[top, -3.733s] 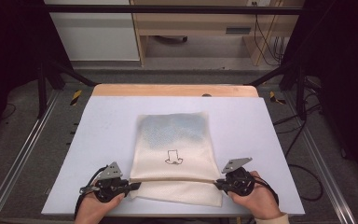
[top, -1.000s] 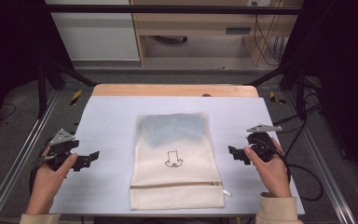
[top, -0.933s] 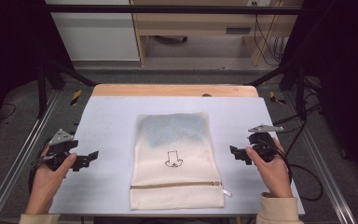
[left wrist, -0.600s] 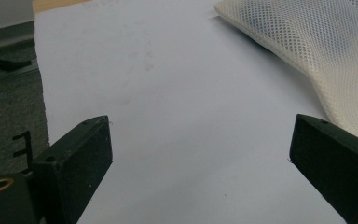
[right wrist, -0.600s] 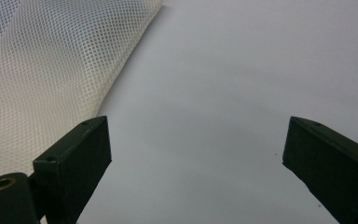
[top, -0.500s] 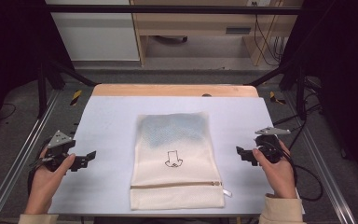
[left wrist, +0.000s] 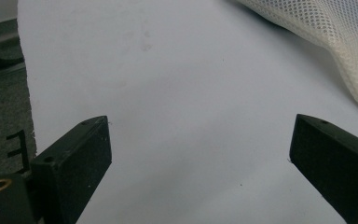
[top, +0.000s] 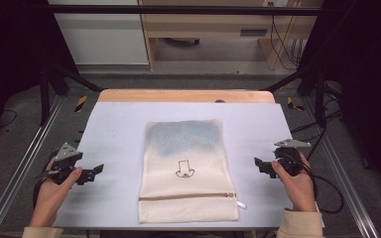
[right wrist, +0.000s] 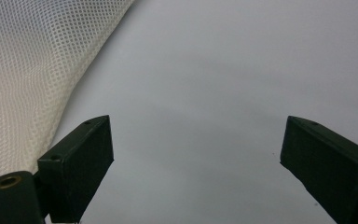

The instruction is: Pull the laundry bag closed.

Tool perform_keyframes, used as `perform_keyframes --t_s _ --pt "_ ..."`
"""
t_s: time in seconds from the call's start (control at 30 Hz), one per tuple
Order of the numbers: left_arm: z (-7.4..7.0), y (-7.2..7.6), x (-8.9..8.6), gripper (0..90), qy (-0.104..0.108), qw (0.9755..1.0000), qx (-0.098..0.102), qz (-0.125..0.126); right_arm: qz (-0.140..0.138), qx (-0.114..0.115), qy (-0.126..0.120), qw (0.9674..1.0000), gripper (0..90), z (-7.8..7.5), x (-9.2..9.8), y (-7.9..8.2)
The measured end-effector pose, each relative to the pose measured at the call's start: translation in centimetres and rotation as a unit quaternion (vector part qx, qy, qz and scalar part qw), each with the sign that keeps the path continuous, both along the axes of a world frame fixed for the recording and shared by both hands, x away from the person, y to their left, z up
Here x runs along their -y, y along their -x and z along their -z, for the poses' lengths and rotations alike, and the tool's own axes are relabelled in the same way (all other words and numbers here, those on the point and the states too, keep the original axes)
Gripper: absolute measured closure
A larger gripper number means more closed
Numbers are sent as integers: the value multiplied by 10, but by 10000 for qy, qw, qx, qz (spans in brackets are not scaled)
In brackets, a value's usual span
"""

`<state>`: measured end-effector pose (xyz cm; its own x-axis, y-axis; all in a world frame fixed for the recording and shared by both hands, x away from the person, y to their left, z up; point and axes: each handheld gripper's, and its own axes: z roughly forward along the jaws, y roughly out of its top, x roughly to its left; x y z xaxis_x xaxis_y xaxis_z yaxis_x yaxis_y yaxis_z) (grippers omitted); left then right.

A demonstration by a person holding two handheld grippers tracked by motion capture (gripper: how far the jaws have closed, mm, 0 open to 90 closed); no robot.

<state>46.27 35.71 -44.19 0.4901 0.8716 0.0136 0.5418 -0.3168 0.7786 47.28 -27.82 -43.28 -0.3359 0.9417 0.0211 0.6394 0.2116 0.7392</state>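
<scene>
White sheeting covers the bench, whose wooden far edge shows beyond it, with grey floor and a metal frame around. A cream mesh laundry bag lies flat at the middle of the bench, its zipper running across near the person's end and a small black arrow-like mark at its centre; the far part looks bluish. The left tool rests over the bench's left edge, well apart from the bag, its jaws spread wide over bare sheeting. The right tool sits near the right edge, also clear of the bag, its jaws wide apart with nothing between them.
</scene>
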Motion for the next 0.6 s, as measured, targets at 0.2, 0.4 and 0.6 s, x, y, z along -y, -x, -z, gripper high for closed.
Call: perform_keyframes --t_s 0.2,0.4,0.6 --pt "5 -1 1 51 -62 10000 -41 -1 27 137 -73 9999 99 11 4 0" --pt "9 -2 5 51 -65 10000 -24 57 29 265 -96 9996 99 20 5 0" --pt "14 -2 6 50 -102 9999 1 137 7 342 0 9994 99 35 4 -1"
